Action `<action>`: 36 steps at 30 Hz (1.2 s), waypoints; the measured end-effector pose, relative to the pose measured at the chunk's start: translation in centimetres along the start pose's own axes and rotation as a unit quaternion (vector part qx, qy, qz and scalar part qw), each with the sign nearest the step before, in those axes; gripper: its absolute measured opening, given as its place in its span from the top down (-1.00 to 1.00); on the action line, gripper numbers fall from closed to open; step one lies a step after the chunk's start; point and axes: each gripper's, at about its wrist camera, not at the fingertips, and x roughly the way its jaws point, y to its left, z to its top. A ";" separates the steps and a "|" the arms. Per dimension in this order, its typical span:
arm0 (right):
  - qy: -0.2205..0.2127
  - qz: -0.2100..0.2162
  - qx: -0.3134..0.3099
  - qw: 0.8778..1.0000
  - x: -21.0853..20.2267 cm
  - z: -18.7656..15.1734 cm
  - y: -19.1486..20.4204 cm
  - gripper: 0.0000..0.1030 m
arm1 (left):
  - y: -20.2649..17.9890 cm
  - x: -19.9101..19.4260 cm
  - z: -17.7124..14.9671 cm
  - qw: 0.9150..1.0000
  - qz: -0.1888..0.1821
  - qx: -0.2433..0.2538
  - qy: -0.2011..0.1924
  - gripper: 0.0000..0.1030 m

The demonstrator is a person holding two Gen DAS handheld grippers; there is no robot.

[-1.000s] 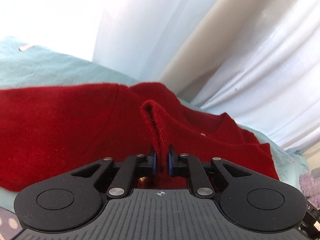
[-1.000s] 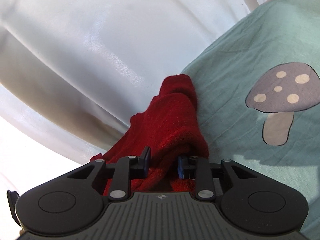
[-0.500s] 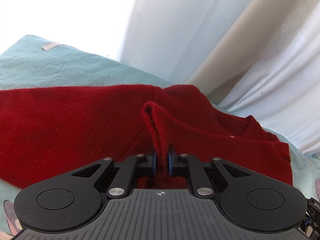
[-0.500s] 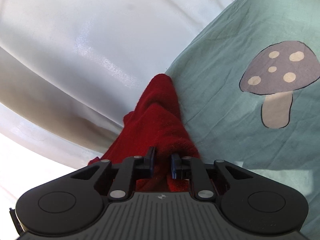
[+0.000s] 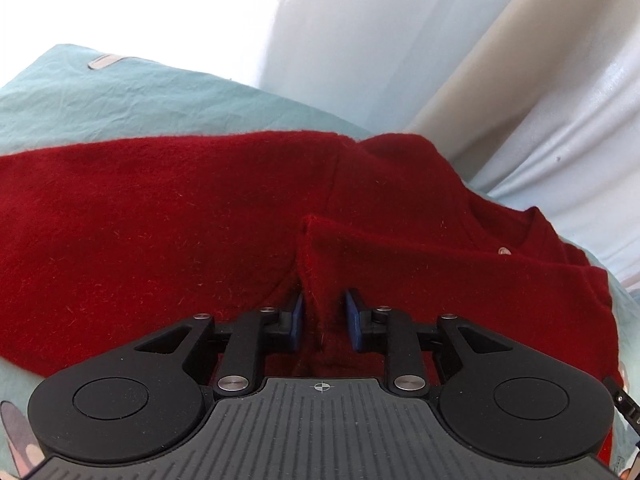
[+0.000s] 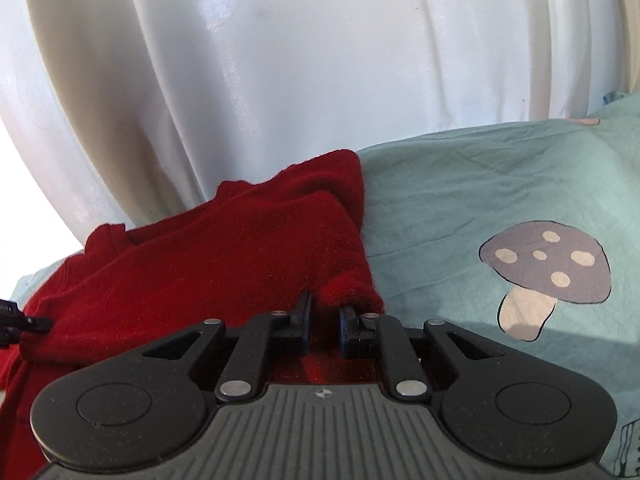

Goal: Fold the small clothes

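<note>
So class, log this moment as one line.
left gripper: jaws just opening, red garment fold between, unclamped | right gripper: shut on red garment | surface: teal sheet

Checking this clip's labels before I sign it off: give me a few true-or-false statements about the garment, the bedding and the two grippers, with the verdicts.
1. The garment is a red sweater. True.
2. It lies on a bare wooden table. False: it lies on a teal sheet.
3. The left gripper pinches the fabric tight. False: its jaws have just been opening, and a raised ridge of fabric stands between them with a gap at the right pad.
4. The right gripper is shut on a fold of the sweater. True.
5. A grey mushroom print shows on the sheet. True.
6. The backdrop is a brick wall. False: a white curtain hangs there.
</note>
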 end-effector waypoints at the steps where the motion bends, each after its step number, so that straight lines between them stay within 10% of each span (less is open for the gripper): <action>1: 0.002 0.003 -0.007 1.000 -0.3 0.1 0.2 0.73 | 0.1 -0.3 0.0 1.000 -0.002 -0.001 -0.002 0.55; 11: -0.018 0.065 -0.093 0.993 -5.1 0.4 4.1 0.62 | -0.2 -0.9 -0.2 1.000 -0.005 0.003 -0.009 0.73; 25: 0.007 -0.045 -0.171 0.984 2.1 0.5 5.0 0.64 | 0.3 -0.6 -0.6 1.000 0.001 -0.012 -0.012 0.70; 32: -0.015 -0.025 -0.190 0.981 0.2 0.2 6.6 0.60 | 3.7 -3.6 -1.3 0.996 -0.017 -0.074 -0.046 -0.47; 36: 0.011 -0.031 -0.201 0.979 1.0 -0.5 7.3 0.59 | 8.6 -6.8 -1.9 0.987 0.023 -0.132 -0.084 -0.71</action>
